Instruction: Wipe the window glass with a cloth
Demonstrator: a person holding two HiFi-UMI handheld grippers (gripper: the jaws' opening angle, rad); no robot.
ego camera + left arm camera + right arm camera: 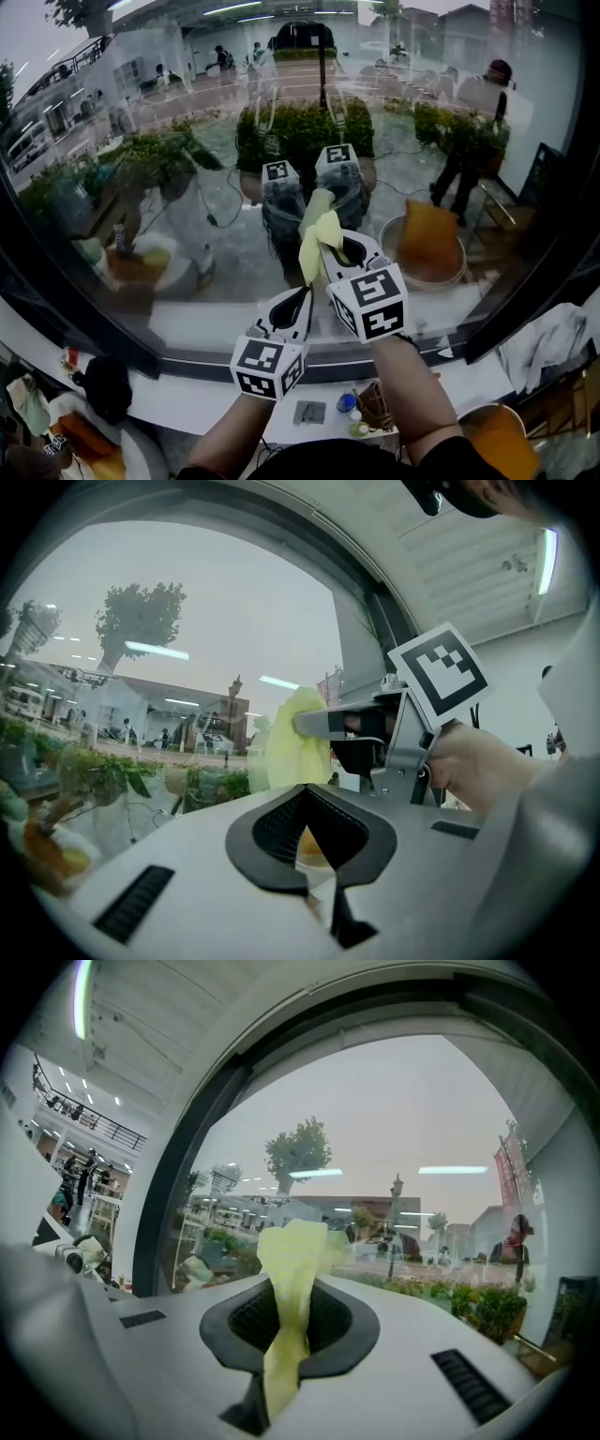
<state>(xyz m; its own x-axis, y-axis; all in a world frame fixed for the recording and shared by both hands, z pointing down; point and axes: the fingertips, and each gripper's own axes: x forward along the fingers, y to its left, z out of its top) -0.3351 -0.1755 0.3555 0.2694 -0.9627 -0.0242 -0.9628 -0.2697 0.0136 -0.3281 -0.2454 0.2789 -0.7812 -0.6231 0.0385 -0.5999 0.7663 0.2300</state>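
The window glass (234, 187) fills the head view, with reflections across it. A yellow cloth (319, 234) is clamped in my right gripper (330, 246), and its bunched top end lies at the pane. In the right gripper view the cloth (292, 1251) rises out of the shut jaws toward the glass (394, 1129). My left gripper (298, 296) hangs lower and to the left, just under the right one, shut with nothing in it. From the left gripper view I see its own shut jaws (307, 810), and beyond them the right gripper (323, 726) with the cloth (295, 738).
A dark curved window frame (141, 347) and a white sill (187, 398) run below the glass. Small items lie on a surface (354, 412) under the sill. Green bushes (300, 131) and an orange-filled basin (427, 248) show through the pane. A person (469, 141) stands at the right.
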